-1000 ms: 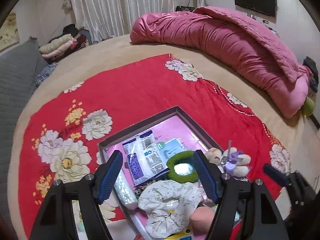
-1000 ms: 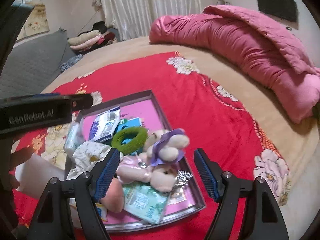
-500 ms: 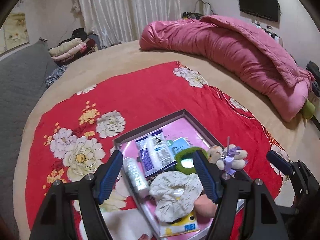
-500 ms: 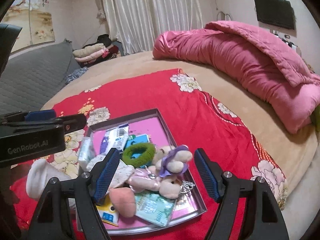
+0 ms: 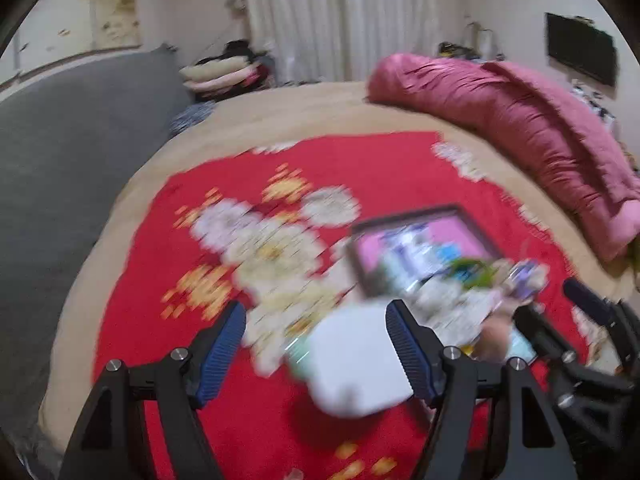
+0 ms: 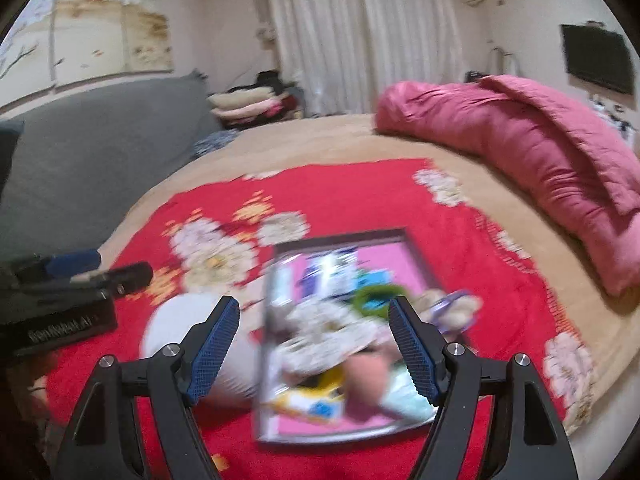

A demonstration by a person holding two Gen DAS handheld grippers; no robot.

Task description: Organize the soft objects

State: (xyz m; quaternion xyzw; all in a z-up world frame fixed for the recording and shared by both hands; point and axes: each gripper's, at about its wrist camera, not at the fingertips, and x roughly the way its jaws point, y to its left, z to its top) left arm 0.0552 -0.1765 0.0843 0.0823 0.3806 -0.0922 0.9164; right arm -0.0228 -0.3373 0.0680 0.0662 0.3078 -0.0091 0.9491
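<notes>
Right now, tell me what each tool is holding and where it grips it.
Nothing is held. The left tool and the right tool are both open, hovering above the tray and a white object.

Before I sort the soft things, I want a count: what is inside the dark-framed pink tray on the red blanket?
The dark-framed pink tray holds a green ring-shaped scrunchie, a floral fabric piece, a plush bear with purple ribbon and packets. Motion blur and overlap hide whatever lies underneath.

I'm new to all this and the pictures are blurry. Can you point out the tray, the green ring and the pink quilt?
tray (image 6: 416, 254): right wrist view, its dark right rim.
green ring (image 6: 362, 298): right wrist view, its left curve.
pink quilt (image 5: 520, 120): left wrist view, middle of its bulk.
</notes>
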